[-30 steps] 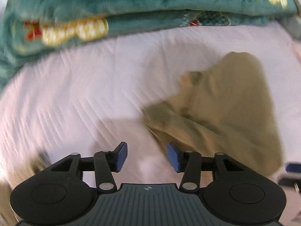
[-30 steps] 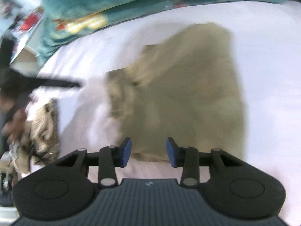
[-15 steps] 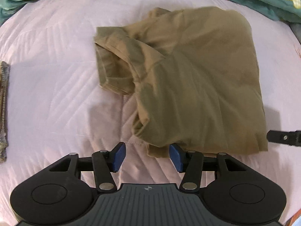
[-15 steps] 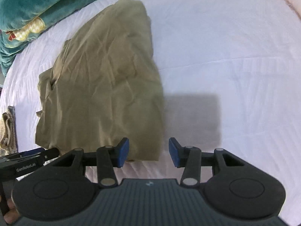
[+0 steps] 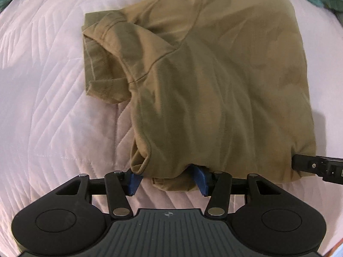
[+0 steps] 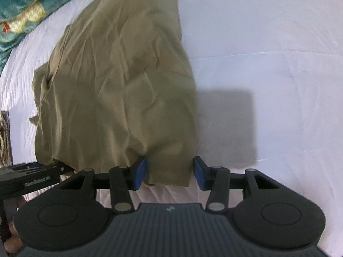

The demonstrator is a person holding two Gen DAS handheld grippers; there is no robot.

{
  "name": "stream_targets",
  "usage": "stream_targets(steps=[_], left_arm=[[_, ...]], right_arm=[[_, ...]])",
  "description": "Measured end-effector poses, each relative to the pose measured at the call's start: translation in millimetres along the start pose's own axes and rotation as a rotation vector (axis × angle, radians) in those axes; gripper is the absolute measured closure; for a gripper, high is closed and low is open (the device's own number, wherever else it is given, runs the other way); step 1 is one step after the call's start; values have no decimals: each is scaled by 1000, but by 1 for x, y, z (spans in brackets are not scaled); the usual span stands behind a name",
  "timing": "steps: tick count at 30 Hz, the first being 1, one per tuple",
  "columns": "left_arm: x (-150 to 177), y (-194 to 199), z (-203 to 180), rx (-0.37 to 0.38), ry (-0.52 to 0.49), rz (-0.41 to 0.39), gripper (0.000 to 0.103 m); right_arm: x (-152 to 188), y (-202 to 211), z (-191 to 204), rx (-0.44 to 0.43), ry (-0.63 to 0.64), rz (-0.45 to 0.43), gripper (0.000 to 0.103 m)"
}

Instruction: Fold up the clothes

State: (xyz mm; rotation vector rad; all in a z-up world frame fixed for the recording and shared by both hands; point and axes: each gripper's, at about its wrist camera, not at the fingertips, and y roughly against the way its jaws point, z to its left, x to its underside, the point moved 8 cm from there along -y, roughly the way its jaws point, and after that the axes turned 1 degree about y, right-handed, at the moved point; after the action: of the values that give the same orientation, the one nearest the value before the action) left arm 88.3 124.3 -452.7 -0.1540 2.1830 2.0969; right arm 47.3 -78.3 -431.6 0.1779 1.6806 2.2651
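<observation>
A pale quilted bedcover (image 5: 49, 111) with stitched diagonal lines spreads across the whole scene. At its far left edge lies a teal plush blanket (image 6: 23, 2) (patterned with a cream and red motif). A mottled tan fabric (image 6: 3, 137) shows at the left border.

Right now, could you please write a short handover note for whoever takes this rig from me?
Left claw: open, astride the shirt's near hem, not pinching.
Right claw: open, the near right corner of the shirt between its pads, none pressing.
Shirt: lying on the bed, roughly folded, sleeve bunched at its left.
Done: claws set at the hem.
Left: close both, fold again.
</observation>
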Motion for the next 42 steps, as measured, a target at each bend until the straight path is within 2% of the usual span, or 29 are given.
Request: stream_targets(steps=[6, 7, 9, 10, 13, 25, 30, 37, 42], left_arm=[[-1, -5, -3, -6, 8, -3, 52], [-1, -6, -4, -3, 2, -6, 56], [-2, -5, -10, 19, -14, -18, 72], [-3, -5, -12, 29, -21, -24, 89], [-1, -3, -15, 42, -19, -45, 94], [17, 15, -10, 75, -11, -66, 96], [49, 22, -17, 89, -17, -38, 96], [119, 35, -31, 108, -16, 59, 96], [122, 49, -31, 110, 4, 77, 96]], right_arm=[[0, -11, 7, 19, 26, 12, 57], [0, -11, 8, 14, 33, 7, 64], [0, -10, 10, 1, 35, 1, 79], [0, -9, 11, -6, 33, -2, 82], [2, -5, 12, -30, 28, -10, 90], [9, 17, 12, -91, 45, -19, 94], [22, 23, 9, -107, 53, 13, 94], [75, 40, 5, -109, 85, 95, 94], [80, 51, 11, -115, 92, 115, 95]])
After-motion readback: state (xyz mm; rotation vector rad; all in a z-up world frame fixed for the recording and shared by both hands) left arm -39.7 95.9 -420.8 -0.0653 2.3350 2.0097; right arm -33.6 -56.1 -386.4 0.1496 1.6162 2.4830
